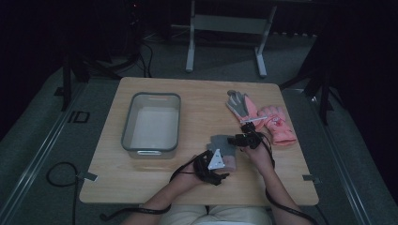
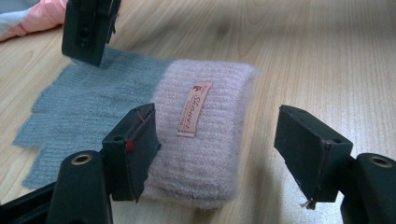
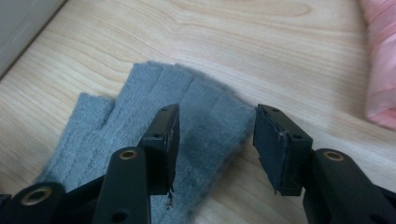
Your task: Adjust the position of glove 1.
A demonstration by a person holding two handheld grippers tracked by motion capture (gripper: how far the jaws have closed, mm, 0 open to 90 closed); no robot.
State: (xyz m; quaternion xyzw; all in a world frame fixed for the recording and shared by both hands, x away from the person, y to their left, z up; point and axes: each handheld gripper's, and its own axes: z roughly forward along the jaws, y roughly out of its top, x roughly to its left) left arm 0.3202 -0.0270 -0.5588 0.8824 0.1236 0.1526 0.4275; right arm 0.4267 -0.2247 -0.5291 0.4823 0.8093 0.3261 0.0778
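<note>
Both grippers, left gripper and right gripper, straddle the knit glove unclenched, 1 per end, probably to lift it flat.

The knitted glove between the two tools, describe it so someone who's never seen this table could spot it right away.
Start at the wooden table and look right of the grey bin, toward the near edge. The knitted glove lies flat there between the left tool and the right tool. Unlike the pink gloves farther back, it is grey wool with a pale pink ribbed cuff bearing a small label.
</note>
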